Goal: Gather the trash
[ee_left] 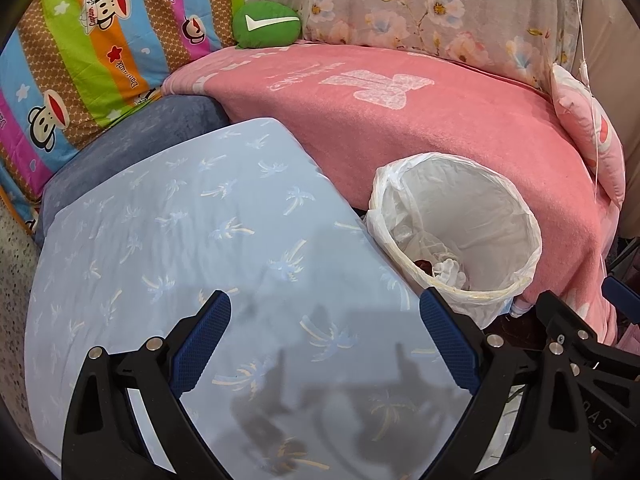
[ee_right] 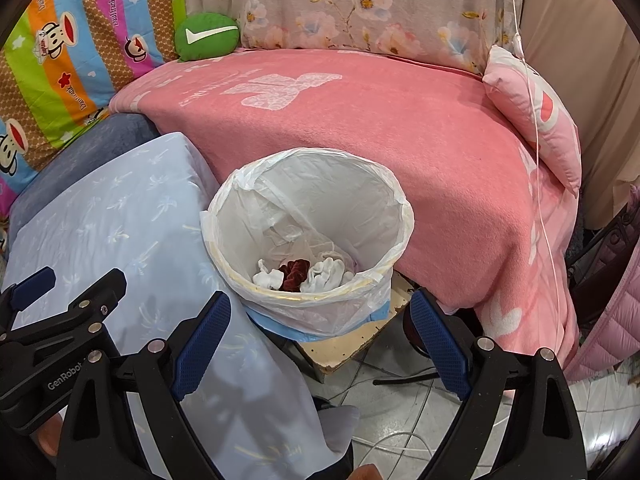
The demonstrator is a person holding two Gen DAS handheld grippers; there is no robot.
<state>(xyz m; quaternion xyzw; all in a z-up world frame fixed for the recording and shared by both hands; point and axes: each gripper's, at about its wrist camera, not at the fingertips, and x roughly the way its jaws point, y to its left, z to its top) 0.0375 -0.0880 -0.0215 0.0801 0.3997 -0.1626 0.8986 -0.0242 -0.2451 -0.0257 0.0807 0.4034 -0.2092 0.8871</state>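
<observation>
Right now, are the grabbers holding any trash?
No. The left gripper and the right gripper are both open with nothing between their fingers. The trash lies in the bin.

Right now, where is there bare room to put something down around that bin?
The pink blanket lies bare from the trash bin back to the green cushion and right to the pink pillow. The pale blue cushion left of the bin is bare too. The floor under the bin is crowded with cables.
</observation>
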